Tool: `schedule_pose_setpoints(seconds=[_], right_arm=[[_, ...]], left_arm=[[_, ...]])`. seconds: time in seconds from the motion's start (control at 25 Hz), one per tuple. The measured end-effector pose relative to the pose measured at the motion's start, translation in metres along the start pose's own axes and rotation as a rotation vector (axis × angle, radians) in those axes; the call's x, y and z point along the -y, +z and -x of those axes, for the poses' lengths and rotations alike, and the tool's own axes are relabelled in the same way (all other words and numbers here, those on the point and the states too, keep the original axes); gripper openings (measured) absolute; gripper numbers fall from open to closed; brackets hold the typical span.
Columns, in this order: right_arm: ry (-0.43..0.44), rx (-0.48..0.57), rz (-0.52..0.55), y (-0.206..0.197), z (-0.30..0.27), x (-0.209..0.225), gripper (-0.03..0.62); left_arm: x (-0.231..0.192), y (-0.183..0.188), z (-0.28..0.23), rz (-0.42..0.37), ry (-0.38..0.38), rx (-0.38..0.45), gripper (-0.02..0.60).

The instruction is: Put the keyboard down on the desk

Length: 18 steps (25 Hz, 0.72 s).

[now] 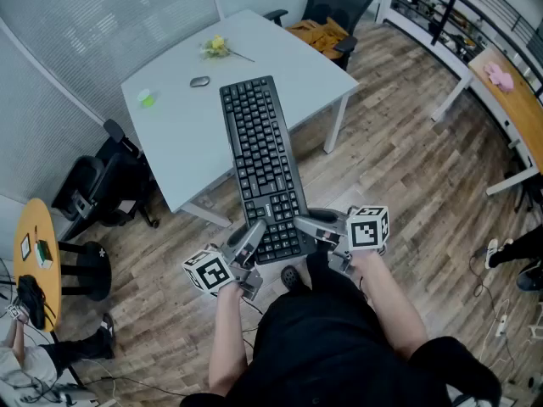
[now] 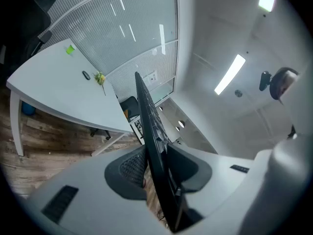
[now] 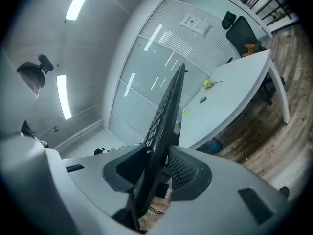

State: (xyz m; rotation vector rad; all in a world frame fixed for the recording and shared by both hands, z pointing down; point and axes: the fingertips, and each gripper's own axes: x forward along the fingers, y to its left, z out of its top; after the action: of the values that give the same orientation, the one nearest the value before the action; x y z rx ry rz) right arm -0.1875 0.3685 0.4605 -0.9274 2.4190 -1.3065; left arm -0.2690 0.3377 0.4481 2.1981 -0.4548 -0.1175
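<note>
A black keyboard [image 1: 261, 164] hangs in the air, its far end over the near edge of the white desk [image 1: 182, 130]. My left gripper [image 1: 259, 237] is shut on the keyboard's near left corner, and my right gripper [image 1: 307, 225] is shut on its near right corner. In the left gripper view the keyboard [image 2: 155, 146] runs edge-on between the two pads, and the desk [image 2: 54, 92] lies ahead to the left. The right gripper view also has the keyboard [image 3: 164, 131] edge-on between the pads, with the desk [image 3: 230, 97] to the right.
On the desk lie a small dark mouse [image 1: 199, 80], a yellow flower sprig [image 1: 216, 47] and a green object [image 1: 148, 100]. Black office chairs stand behind the desk [image 1: 335, 2] and at its left [image 1: 102, 185]. A round yellow table [image 1: 38, 253] is at far left.
</note>
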Motion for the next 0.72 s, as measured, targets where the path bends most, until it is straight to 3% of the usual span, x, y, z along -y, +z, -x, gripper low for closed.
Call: schedule_pose_setpoints(seconds=[0.72], right_arm=[[-0.065,-0.01,0.017,-0.007,-0.002,0.008,0.164]], left_arm=[[-0.006,0.0,0.0,0.002,-0.001,-0.016,0.11]])
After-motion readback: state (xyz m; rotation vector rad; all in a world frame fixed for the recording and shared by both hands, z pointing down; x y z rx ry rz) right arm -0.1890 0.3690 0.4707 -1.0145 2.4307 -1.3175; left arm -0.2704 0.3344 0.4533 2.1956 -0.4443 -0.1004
